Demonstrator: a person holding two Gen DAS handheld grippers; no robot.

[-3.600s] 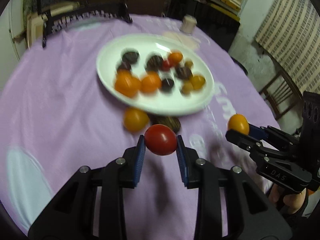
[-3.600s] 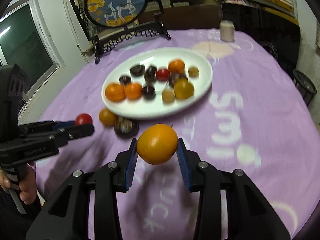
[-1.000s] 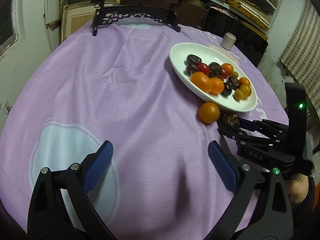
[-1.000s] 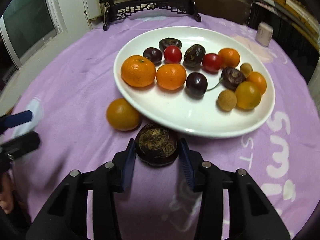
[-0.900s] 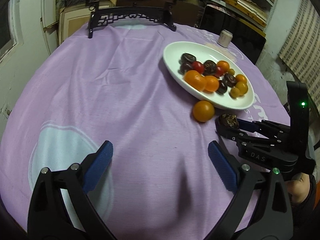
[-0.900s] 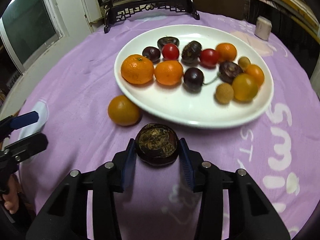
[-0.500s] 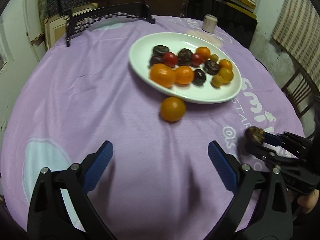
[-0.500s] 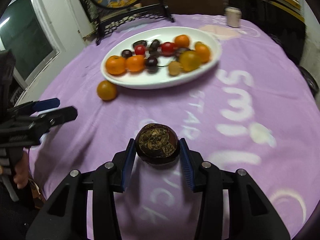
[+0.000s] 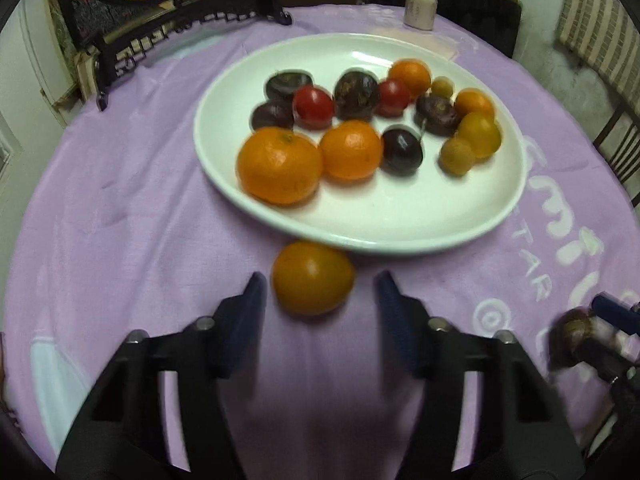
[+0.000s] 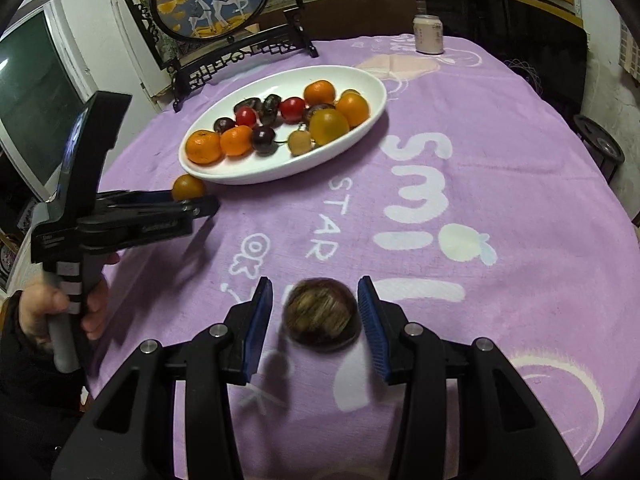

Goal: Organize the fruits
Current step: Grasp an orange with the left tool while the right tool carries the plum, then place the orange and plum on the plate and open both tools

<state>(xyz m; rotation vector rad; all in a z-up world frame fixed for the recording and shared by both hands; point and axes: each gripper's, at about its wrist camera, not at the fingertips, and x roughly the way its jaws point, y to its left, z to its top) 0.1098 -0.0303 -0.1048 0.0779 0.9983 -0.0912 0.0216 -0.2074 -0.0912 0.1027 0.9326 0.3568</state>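
A white oval plate [image 9: 400,240] [image 10: 280,176] holds several fruits: oranges, red tomatoes, dark plums. A loose orange fruit [image 9: 312,278] [image 10: 188,188] lies on the purple cloth just in front of its rim. My left gripper [image 9: 318,292] [image 10: 200,204] straddles that fruit. Its jaws are closing, with cloth still showing on both sides of the fruit. A dark wrinkled passion fruit [image 10: 320,316] [image 9: 572,332] sits blurred on the cloth between the pads of my right gripper [image 10: 316,300]. A strip of cloth shows beside its left pad.
A round painted screen on a black carved stand [image 10: 208,0] stands at the table's far edge, and a pale can [image 10: 429,34] at the far right. A person's hand [image 10: 40,304] grips the left handle. A dark chair [image 9: 616,140] stands past the right edge.
My left gripper came in close to the loose orange fruit and its jaws narrowed from wide apart. The right gripper carried the dark fruit away from the plate; the fruit now sits lower, blurred.
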